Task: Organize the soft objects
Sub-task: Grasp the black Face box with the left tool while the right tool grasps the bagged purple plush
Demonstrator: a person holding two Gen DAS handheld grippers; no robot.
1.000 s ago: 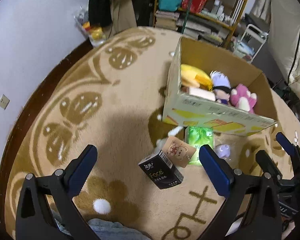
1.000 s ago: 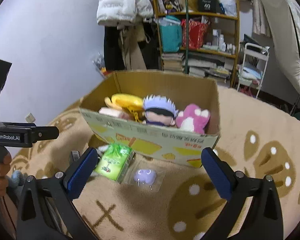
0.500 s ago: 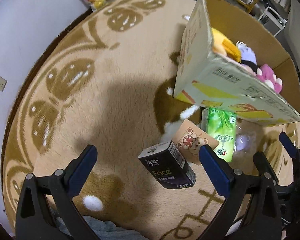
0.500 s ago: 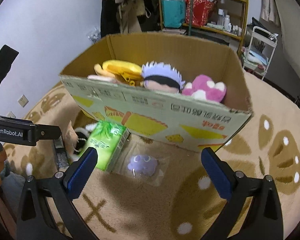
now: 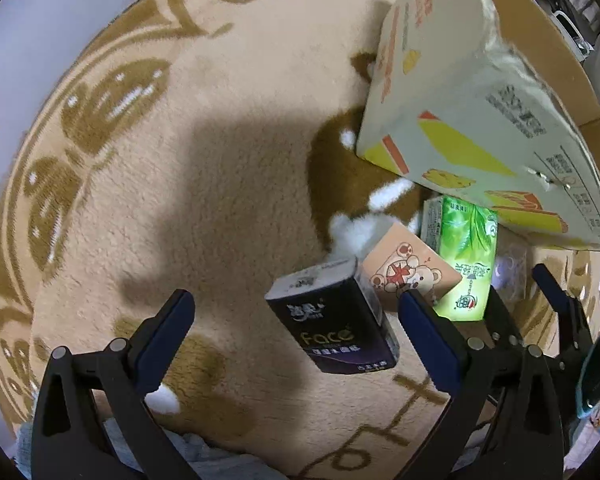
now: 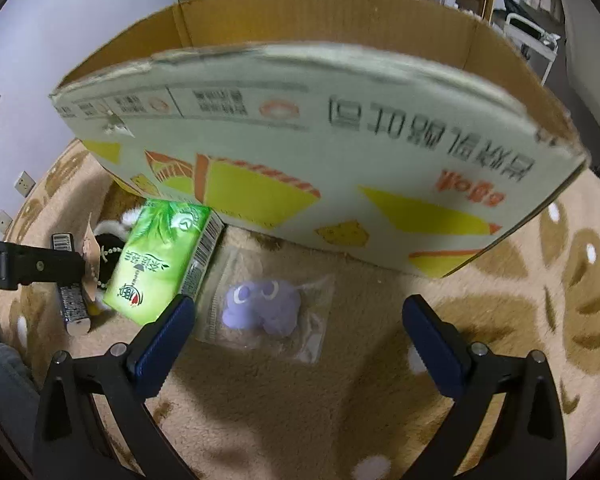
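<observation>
Hovering over the rug, both grippers spread wide and empty.
Left gripper (image 5: 296,332) frames the black tissue pack (image 5: 334,320); right gripper (image 6: 298,334) faces the bagged purple plush (image 6: 262,304), cardboard box (image 6: 320,152) at 12 o'clock.

On the rug (image 5: 180,200): one cardboard box (image 6: 340,152); two tissue packs, one black (image 5: 334,320) and one green (image 6: 160,260); one card with a bear drawing (image 5: 410,272); one purple plush toy in a clear bag (image 6: 260,304); two grippers, the left (image 5: 296,336) and the right (image 6: 298,340).
</observation>
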